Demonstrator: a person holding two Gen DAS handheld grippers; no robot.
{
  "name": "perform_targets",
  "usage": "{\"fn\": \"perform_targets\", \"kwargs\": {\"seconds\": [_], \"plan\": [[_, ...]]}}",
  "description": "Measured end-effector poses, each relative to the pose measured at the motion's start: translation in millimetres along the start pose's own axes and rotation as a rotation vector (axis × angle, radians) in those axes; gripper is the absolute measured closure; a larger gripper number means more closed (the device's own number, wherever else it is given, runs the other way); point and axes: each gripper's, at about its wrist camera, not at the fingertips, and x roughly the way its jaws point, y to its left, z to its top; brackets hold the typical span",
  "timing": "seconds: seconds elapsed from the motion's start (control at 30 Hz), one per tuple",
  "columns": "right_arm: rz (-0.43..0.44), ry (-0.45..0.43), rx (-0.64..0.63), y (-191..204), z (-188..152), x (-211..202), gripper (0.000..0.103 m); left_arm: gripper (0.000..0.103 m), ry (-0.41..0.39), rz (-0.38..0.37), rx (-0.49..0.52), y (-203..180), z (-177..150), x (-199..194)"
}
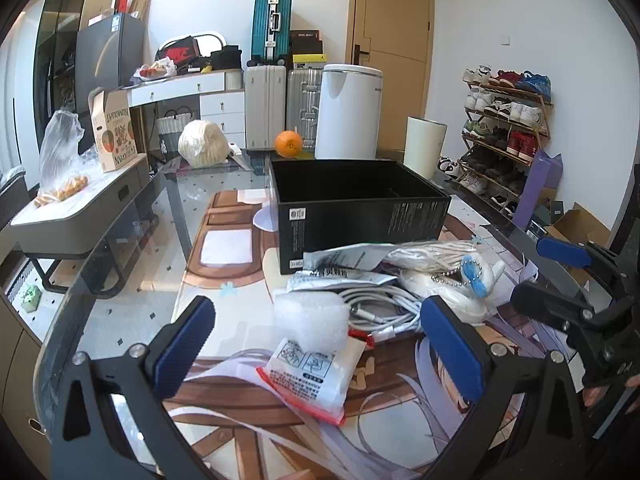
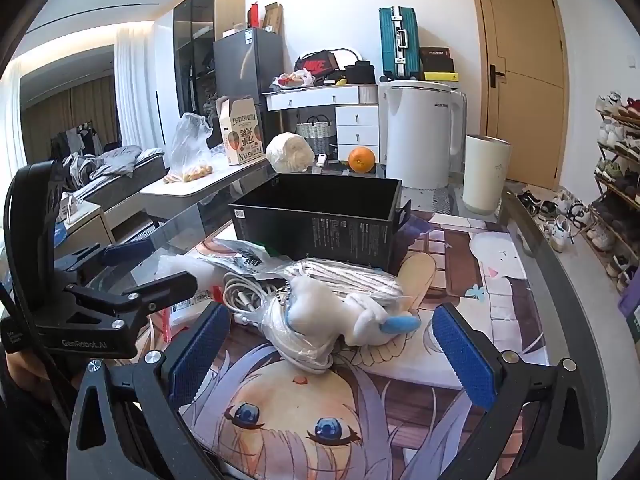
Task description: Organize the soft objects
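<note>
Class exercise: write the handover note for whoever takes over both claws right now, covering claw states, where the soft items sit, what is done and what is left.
Left claw: open, empty, over the bubble wrap and sachet.
Right claw: open, empty, framing the white plush toy.
The white cable, bagged items and plush lie piled on the mat in front of the black box.
Done: nothing visibly in the box.
Left: apparently all the sorting.
</note>
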Motion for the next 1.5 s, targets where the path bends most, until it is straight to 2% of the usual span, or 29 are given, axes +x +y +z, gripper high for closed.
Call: {"fn": "perform_targets", "kwargs": {"seconds": [0.87,1.5], "plan": [[-0.020,0.021,0.007,-6,0,0,0.000,0.000,0.040,0.022,-0.037,10,-3,10],[-0.029,0.049,0.028,-9,2,6,0.000,0.000,0.035,0.017,-0.036,10,-4,10]]}}
